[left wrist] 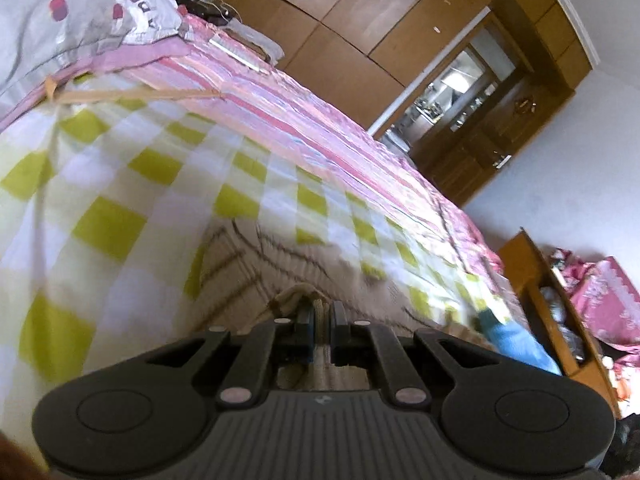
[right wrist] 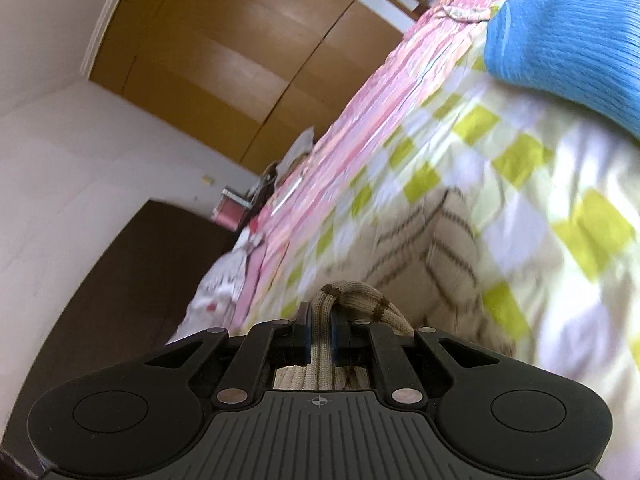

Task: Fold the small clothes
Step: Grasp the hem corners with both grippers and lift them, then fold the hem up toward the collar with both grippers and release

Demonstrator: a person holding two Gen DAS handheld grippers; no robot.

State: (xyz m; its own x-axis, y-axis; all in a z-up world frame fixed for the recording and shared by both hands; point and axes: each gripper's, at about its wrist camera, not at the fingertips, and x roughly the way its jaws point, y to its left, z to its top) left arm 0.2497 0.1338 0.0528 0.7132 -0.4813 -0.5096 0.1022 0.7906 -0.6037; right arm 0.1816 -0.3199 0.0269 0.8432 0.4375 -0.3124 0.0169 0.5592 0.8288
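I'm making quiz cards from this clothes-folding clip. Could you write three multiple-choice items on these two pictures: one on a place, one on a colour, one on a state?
1. Where does the blue knit garment lie?
A. on the checked cloth on the bed
B. in the wooden wardrobe
C. on the floor

2. What colour are the checks on the checked cloth?
A. red and black
B. yellow-green and white
C. blue and grey

3. What state is the left tool in?
A. wide open, nothing between its pads
B. shut on the beige striped knit garment
C. shut on a hanger

Key:
1 A: the blue knit rests on the checked cloth in the right wrist view.
2 B: yellow-green and white squares show in both views.
3 B: beige knit is pinched between its pads; the right tool grips the same garment.
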